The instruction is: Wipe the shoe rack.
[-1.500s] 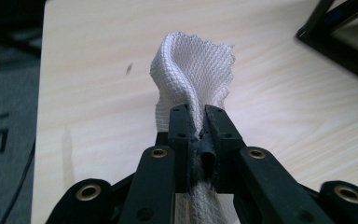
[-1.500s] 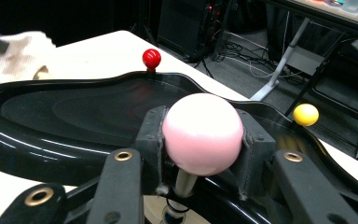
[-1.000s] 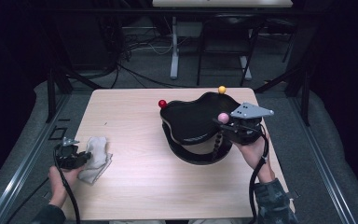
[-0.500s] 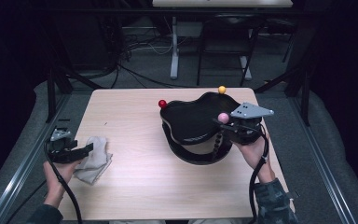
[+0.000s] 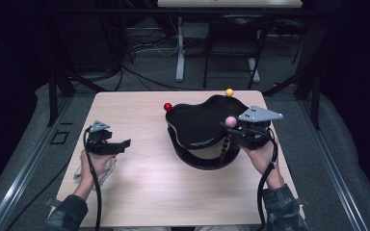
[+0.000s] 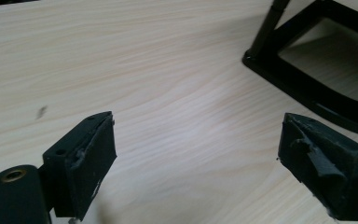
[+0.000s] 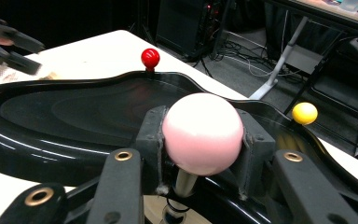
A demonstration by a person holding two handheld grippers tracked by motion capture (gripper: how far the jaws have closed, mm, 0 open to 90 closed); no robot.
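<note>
Right gripper (image 7: 200,154) is clamped on the pink ball knob (image 7: 202,132) of the glossy black 3-knob tray (image 5: 197,126) at the table's right; left gripper (image 5: 118,144), its jaws just opened and empty, hangs above the crumpled white cloth (image 5: 103,169). Yanking that knob could tip the tray.

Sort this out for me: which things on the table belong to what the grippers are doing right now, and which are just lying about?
In the job:
- black tray, a two-tier stand
- pink ball on its post, clamped by the right gripper
- cloth under the left hand; the left gripper has just been opening, nothing between its jaws

Lying about:
- red ball and yellow ball on the tray's rim, untouched
</note>
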